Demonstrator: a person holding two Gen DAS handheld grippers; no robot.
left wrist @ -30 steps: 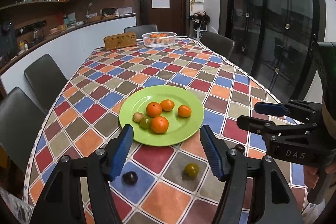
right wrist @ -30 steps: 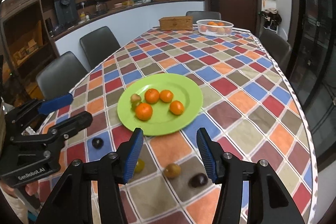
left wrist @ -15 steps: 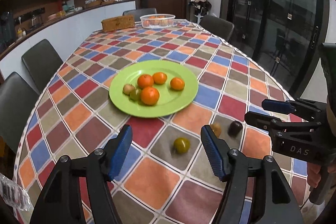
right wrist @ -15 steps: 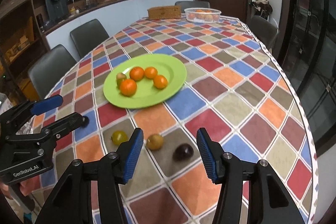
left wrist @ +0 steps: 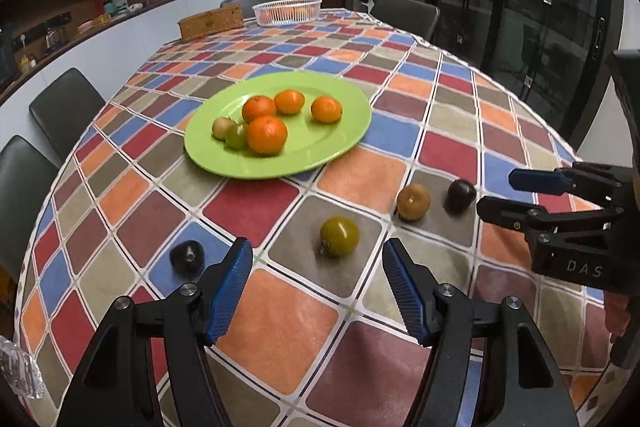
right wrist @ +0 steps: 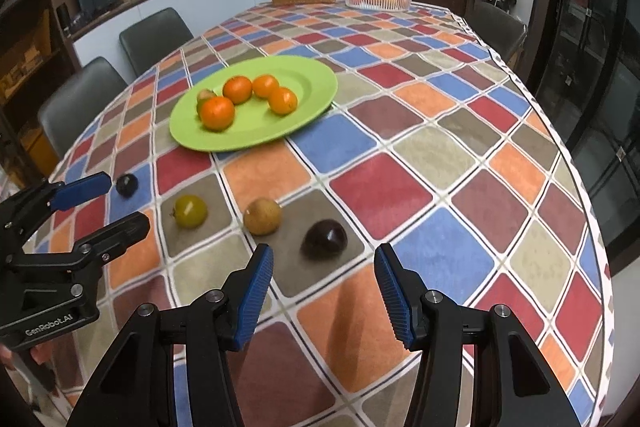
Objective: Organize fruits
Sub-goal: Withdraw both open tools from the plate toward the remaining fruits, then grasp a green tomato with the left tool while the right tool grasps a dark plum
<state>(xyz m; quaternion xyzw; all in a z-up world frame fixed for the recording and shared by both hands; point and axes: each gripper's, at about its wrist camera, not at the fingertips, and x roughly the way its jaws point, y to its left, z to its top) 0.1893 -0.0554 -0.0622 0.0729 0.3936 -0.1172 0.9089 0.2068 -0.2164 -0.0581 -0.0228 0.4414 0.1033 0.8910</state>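
- Left gripper (left wrist: pixel 318 287): jaws wide, empty, above table's near edge, facing yellow-green fruit (left wrist: pixel 339 237).
- Right gripper (right wrist: pixel 324 285): jaws wide, empty, facing dark plum (right wrist: pixel 325 238).
- Green plate (left wrist: pixel 344 143) mid-table holds four oranges (left wrist: pixel 267 135).

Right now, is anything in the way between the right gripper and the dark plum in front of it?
No. The right gripper is open, and only bare tablecloth lies between its fingers and the dark plum. The brown fruit sits off to the left, not in the path.
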